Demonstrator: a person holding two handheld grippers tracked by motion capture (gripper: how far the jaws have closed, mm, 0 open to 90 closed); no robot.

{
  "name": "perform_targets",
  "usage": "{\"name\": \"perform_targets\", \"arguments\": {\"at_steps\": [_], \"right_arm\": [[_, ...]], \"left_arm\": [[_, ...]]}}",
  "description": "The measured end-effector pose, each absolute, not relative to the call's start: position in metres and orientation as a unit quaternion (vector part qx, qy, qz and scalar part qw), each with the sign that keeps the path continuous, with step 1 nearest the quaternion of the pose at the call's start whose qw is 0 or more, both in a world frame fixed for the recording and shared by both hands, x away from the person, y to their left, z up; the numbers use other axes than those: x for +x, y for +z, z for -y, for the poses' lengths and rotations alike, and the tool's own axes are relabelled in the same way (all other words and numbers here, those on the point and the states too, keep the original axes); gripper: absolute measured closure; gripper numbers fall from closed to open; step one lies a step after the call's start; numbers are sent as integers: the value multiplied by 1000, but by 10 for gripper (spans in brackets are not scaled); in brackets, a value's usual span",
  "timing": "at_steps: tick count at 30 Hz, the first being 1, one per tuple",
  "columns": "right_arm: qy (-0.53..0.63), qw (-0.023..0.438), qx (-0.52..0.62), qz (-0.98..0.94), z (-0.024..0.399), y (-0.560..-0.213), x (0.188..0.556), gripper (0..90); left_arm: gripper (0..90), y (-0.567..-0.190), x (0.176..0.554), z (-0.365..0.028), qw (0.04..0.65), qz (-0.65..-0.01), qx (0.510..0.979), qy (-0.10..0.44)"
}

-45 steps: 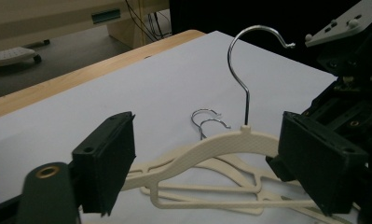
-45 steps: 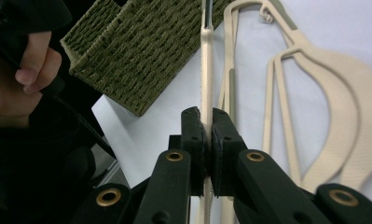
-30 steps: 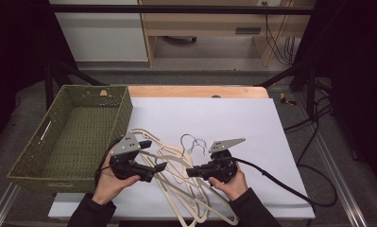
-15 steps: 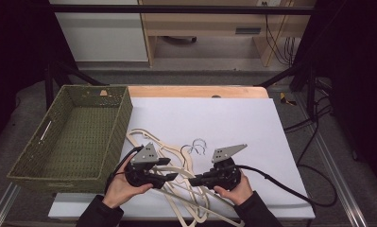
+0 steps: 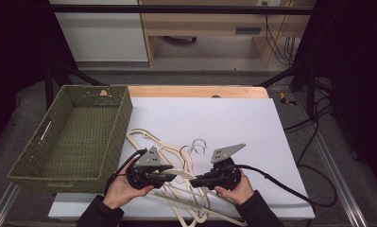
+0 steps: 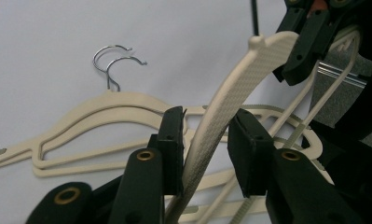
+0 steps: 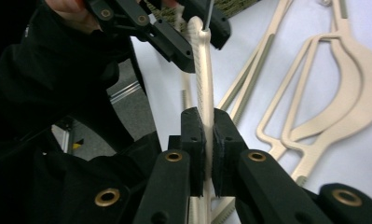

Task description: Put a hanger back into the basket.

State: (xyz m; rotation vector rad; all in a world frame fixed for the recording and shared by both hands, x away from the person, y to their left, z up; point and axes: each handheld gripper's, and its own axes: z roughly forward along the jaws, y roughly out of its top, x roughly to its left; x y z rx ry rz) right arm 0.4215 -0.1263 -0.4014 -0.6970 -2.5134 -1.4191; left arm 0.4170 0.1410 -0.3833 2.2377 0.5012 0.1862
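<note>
Several cream hangers (image 5: pixel 147 138) with wire hooks (image 5: pixel 196 146) lie tangled on the white table near its front edge. One cream hanger (image 7: pixel 201 65) is lifted off the pile. My right gripper (image 7: pixel 208 126) is shut on its ribbed arm, and it also shows facing left at the front (image 5: pixel 196 181). My left gripper (image 6: pixel 204 135) faces it from the left (image 5: pixel 176 175). Its jaws have just been closing around the same hanger arm (image 6: pixel 239 79), with a thin gap still showing at one pad. The two grippers nearly meet tip to tip.
A green woven basket (image 5: pixel 126 111) stands at the left of the table, close beside the left hand. More hangers (image 6: pixel 104 107) lie flat under and beyond the grippers. Cables trail from both grippers, the right one across the table's right side (image 5: pixel 280 184).
My left gripper has moved right and a little down toward the right gripper, and its wide jaws have drawn in around the lifted hanger's arm. The right gripper has kept its grip and place.
</note>
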Motion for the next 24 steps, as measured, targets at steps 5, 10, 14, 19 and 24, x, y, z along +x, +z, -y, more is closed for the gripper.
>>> {"name": "perform_targets", "arguments": {"at_steps": [5, 10, 14, 19, 24], "right_arm": [[-480, 60, -237, 843, 129, -398, 421, 796], [-488, -2, -235, 840, 133, -394, 419, 706], [-489, -22, -231, 841, 134, -393, 418, 637], [-500, -40, -234, 833, 137, -389, 415, 566], [-522, -59, -238, 817, 149, -381, 413, 480]], "left_arm": [[726, -381, 414, -141, 408, -191, 890, 69], [802, -380, 410, -137, 410, -181, 892, 51], [839, -379, 407, -135, 416, -180, 891, 31], [859, -374, 402, -134, 424, -182, 886, 42], [863, -370, 400, -139, 431, -198, 878, 63]]}}
